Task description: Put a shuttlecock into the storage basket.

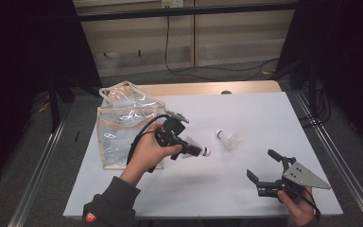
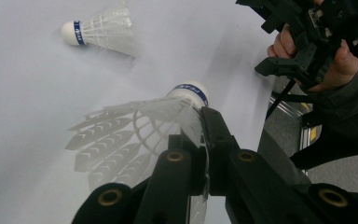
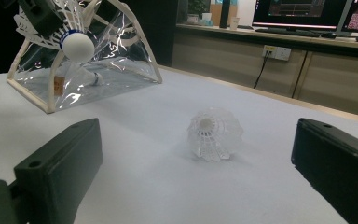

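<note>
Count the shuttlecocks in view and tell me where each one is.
3. One shuttlecock is clamped in the left hand-held gripper; a second lies loose on the table; a third seems to lie inside the clear bag, whose glare may hide more.
</note>
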Action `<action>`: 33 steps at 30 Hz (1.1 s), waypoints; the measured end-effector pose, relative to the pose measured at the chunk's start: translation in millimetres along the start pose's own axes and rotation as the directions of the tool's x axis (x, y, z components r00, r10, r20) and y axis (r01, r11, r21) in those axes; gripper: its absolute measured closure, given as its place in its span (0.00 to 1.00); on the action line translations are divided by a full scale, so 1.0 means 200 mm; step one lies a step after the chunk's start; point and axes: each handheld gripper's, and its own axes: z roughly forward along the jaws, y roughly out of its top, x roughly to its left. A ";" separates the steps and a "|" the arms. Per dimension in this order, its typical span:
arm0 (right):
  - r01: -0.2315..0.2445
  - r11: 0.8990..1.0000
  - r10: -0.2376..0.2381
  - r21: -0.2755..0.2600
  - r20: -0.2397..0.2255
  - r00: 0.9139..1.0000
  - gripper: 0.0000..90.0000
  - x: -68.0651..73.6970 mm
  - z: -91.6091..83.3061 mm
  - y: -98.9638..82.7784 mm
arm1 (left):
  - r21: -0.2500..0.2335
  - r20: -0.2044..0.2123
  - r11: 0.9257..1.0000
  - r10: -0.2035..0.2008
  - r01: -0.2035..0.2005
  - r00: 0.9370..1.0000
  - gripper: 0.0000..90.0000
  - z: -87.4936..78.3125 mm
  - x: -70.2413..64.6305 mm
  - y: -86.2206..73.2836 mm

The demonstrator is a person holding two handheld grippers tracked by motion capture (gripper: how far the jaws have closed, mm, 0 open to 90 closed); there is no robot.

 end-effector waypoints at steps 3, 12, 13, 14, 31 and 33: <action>-0.001 1.000 0.001 0.000 0.000 1.000 0.02 0.00 0.00 0.00 | -0.005 -0.003 1.000 -0.007 0.007 1.000 0.99 -0.02 0.01 0.01; 0.002 1.000 -0.002 0.001 -0.001 1.000 0.02 0.00 0.00 0.00 | -0.022 -0.010 1.000 -0.022 0.022 1.000 0.99 -0.08 0.02 0.03; 0.002 1.000 -0.002 0.000 0.001 1.000 0.02 0.00 0.00 0.00 | -0.018 -0.013 1.000 -0.020 0.020 1.000 0.99 -0.09 0.03 0.04; 0.002 1.000 -0.002 0.000 0.000 1.000 0.02 0.00 0.00 0.00 | -0.019 -0.013 1.000 -0.021 0.021 1.000 0.99 -0.09 0.03 0.04; 0.001 1.000 -0.001 -0.001 0.000 1.000 0.02 0.00 0.00 0.00 | -0.023 -0.038 1.000 -0.022 0.021 0.999 0.99 -0.15 0.03 0.07; 0.002 1.000 -0.002 -0.001 -0.002 1.000 0.02 0.00 0.00 0.00 | -0.024 -0.041 0.999 -0.025 0.024 0.999 0.99 -0.15 0.04 0.08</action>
